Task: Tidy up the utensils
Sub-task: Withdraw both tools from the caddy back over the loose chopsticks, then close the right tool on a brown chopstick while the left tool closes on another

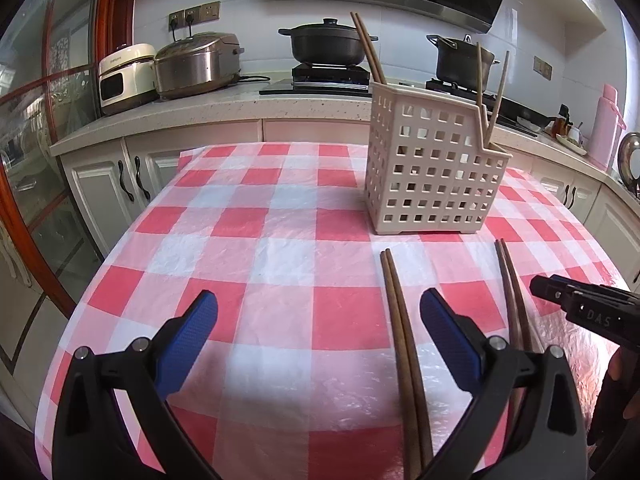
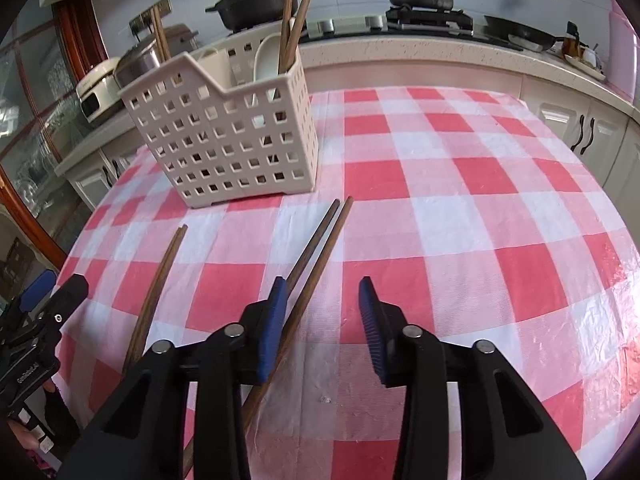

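Right tongs (image 2: 322,308) hang with pads apart over one pair of chopsticks (image 2: 316,256) lying on the table (image 2: 480,208) short of the basket (image 2: 224,136), so centre both sticks before squeezing, while the left tongs (image 1: 318,322) stay wide apart beside the other pair (image 1: 400,320).

A: Where does the left wrist view sit?

B: Low over the checked tablecloth (image 1: 280,220), looking forward and down between its own fingers, toward the perforated utensil basket (image 1: 432,168) and the stove counter (image 1: 240,108).

A: And the right wrist view?

B: Similar, perhaps tilted steeper, and close. Both share the basket (image 2: 224,132), the two chopstick pairs on the cloth (image 2: 440,200), and each glimpses the other gripper at its edge.
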A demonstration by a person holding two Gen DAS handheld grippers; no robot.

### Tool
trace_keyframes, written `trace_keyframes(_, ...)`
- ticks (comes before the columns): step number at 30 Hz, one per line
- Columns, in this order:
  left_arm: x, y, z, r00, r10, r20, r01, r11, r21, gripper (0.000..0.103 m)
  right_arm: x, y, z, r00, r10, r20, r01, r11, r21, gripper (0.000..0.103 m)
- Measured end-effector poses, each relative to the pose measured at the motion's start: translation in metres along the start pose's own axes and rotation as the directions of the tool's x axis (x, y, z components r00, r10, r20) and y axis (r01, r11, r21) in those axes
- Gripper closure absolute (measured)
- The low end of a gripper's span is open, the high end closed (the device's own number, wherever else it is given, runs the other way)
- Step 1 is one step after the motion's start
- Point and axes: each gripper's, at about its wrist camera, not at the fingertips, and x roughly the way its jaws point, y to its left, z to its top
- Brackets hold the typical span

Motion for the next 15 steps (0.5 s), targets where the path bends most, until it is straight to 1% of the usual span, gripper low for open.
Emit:
trace_keyframes(6,0.003,0.006,0.000,1.000,-0.012,-0.003,0.012,1.000,-0.009,0.005,0.018,0.008,0.003,0.996,-0.070,-0.063,0.068,0.997,-0.024,0.073)
trace_keyframes(8,0.004,0.007,-0.001,1.000,-0.014,-0.006,0.014,1.000,-0.011,0.005,0.021,0.010,0.004,0.994,-0.081,-0.073,0.079,0.996,-0.029,0.074)
trace_keyframes(11,0.007,0.010,-0.001,1.000,-0.018,-0.009,0.018,1.000,-0.021,0.005,0.025,0.016,0.005,0.989,-0.122,-0.078,0.118,0.991,-0.063,0.074)
trace_keyframes(15,0.008,0.015,-0.001,1.000,-0.022,-0.008,0.022,0.999,-0.037,0.005,0.028,0.012,0.010,0.986,-0.140,-0.088,0.136,0.989,-0.050,0.080)
